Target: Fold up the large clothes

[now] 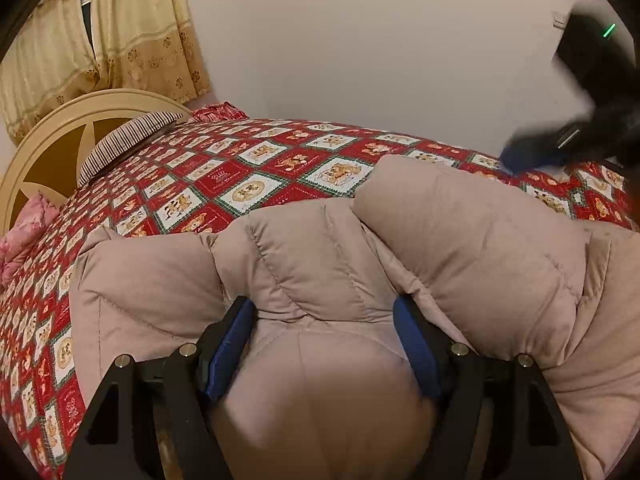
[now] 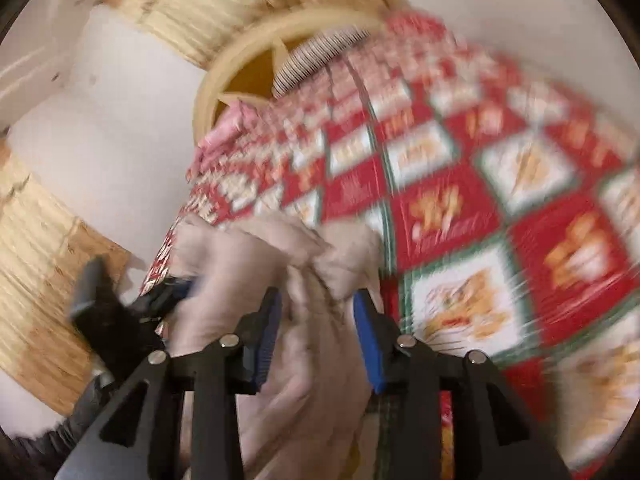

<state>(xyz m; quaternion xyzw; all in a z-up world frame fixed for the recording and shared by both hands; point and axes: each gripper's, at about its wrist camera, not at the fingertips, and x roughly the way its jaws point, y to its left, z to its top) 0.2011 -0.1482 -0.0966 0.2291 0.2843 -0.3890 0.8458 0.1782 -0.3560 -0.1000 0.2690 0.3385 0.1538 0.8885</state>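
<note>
Left wrist view: the left gripper (image 1: 324, 316) is pinching a bulging fold of a puffy beige quilted jacket (image 1: 460, 240), with the blue pads (image 1: 230, 344) pressing into the fabric from either side. The jacket is lying heaped across the near part of a bed covered by a red, white and green patchwork quilt (image 1: 248, 168). Moving rightward from the cream round headboard (image 1: 52, 140) and striped pillow (image 1: 124, 140), a plain pale wall is filling the background, and the right gripper (image 1: 532, 156) is showing as a dark blur at the far right edge.

Right wrist view, heavily blurred: the right gripper (image 2: 316, 320) is straddling a bunched strip of the same jacket (image 2: 256, 260), jaws partly spread with cloth between them; whether they are gripping it cannot be told. Yellow curtains (image 2: 40, 240) are hanging at left.
</note>
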